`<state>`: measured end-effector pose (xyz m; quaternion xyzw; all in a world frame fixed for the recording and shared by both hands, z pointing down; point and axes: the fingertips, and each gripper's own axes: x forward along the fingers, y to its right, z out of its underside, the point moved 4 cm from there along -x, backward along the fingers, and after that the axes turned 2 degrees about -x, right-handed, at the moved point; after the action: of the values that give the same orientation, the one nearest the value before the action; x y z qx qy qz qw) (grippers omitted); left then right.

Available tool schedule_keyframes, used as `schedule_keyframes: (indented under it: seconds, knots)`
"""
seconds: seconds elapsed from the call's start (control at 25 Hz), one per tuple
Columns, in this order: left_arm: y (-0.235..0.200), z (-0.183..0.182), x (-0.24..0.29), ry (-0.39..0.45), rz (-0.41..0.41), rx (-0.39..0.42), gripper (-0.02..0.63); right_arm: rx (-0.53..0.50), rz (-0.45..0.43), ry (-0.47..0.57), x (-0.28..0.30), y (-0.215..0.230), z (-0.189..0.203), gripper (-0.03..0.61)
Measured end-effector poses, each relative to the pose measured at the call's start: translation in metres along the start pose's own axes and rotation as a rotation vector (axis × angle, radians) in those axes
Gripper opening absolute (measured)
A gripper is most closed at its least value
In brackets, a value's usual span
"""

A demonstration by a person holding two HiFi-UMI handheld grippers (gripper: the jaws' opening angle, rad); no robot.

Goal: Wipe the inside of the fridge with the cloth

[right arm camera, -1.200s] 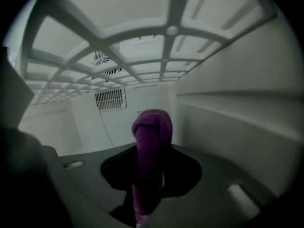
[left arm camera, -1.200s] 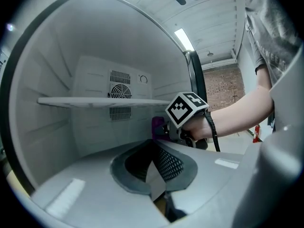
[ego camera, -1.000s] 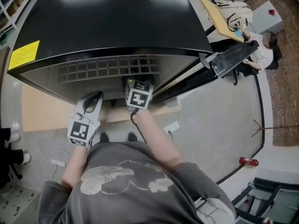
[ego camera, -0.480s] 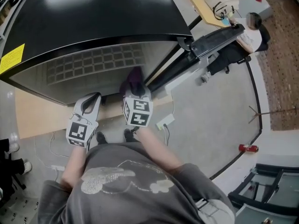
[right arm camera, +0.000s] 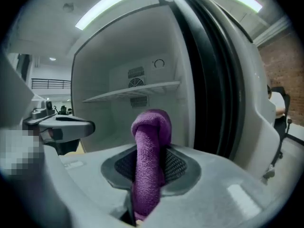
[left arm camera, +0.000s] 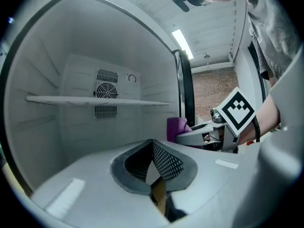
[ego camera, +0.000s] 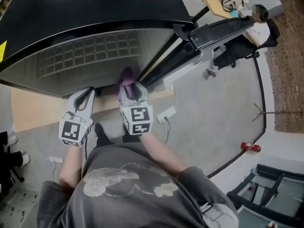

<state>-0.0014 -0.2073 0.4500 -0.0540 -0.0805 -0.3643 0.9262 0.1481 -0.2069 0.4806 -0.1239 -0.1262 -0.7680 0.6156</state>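
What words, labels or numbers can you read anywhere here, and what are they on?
No text here can be read.
Yellow sticker on top of the fridge: cut off at the picture's edge, unreadable.
Cubes on the left tool and right tool: black-and-white square patterns, no letters.
Round mark on the fridge's back wall: too small to read.

Clothing and handheld gear.
Short-sleeved grey T-shirt (ego camera: 128,184) with pale print, dark shoes (ego camera: 100,133); left gripper (ego camera: 87,96) and right gripper (ego camera: 129,90) light grey plastic, dark mesh pads (left arm camera: 166,163), black-and-white marker cube (ego camera: 137,120) each.
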Motion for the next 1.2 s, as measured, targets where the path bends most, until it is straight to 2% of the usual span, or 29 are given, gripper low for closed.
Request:
schedule_keyframes:
  seconds: [0.2,0.4,0.52,0.68,0.84,1.04,1.2]
  knots:
    - [0.014,-0.008,0.005,0.009,-0.081,0.003,0.018,-0.03,-0.136,0.01,-0.002,0.0,0.004,0.084]
    - [0.028,-0.014,-0.001,-0.023,-0.203,-0.03,0.018,-0.038,-0.297,0.005,0.001,-0.005,0.006,0.084]
    - [0.036,-0.015,-0.007,-0.043,-0.224,-0.03,0.018,-0.042,-0.364,0.016,-0.005,-0.01,0.005,0.084]
    - [0.04,-0.02,-0.008,-0.038,-0.228,-0.014,0.018,-0.036,-0.38,0.007,-0.013,-0.008,0.015,0.084]
    - [0.045,-0.011,-0.02,-0.038,-0.216,-0.026,0.018,-0.048,-0.357,-0.009,-0.018,-0.011,0.029,0.084]
    - [0.058,-0.001,-0.065,0.003,-0.205,-0.026,0.018,-0.066,-0.31,-0.002,-0.039,-0.03,0.041,0.084]
    - [0.062,0.006,-0.109,0.045,-0.184,-0.021,0.018,-0.081,-0.279,0.027,-0.063,-0.061,0.045,0.084]
